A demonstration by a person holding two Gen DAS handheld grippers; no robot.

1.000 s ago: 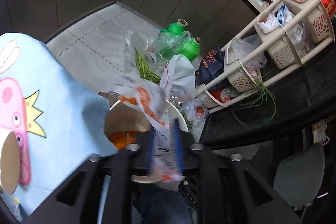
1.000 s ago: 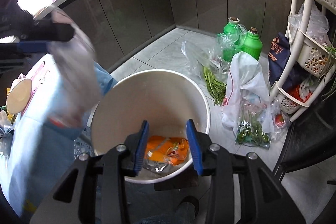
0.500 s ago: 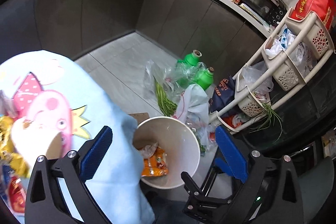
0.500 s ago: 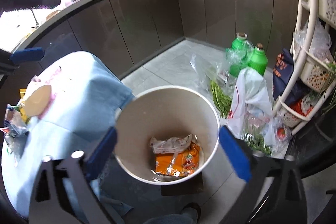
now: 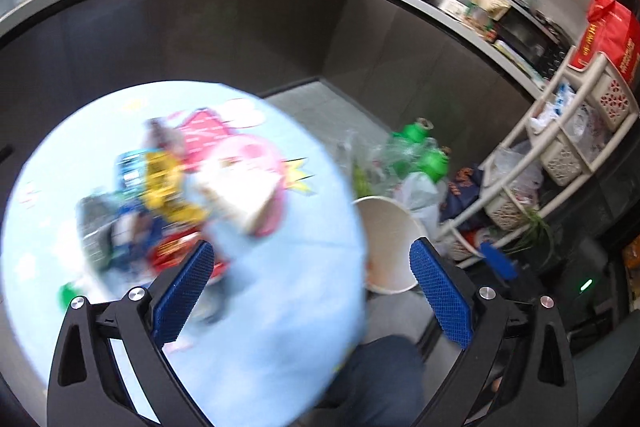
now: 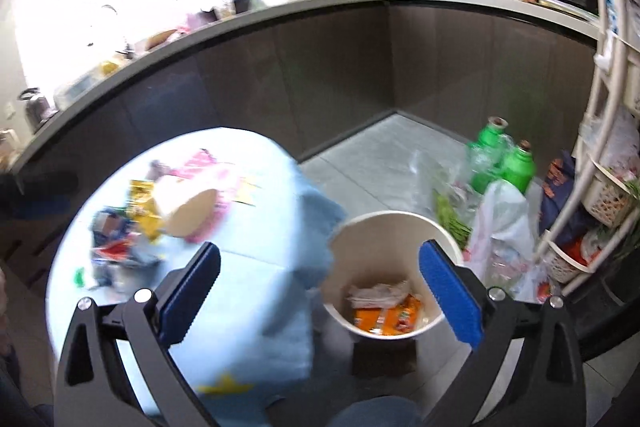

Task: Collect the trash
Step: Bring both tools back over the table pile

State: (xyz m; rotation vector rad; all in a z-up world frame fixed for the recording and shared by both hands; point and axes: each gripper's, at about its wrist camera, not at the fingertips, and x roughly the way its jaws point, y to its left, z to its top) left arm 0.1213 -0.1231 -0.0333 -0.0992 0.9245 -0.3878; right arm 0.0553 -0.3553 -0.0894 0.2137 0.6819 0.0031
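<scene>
A person stands with a two-finger gripper in each hand; the left gripper [image 5: 311, 281] and the right gripper [image 6: 318, 289] both have their blue-padded jaws spread wide apart, just opened, with nothing between them. The remaining trash, a blurred heap of snack wrappers [image 5: 152, 211] beside a tipped paper cup [image 6: 186, 213], lies on the far left part of the round desk [image 6: 256, 307] under its pale blue cloth. It sits ahead and left of the left jaws, the nearer pair, while the right jaws hang over the white bin [image 6: 400, 219] on the floor at right, wrappers already inside.
</scene>
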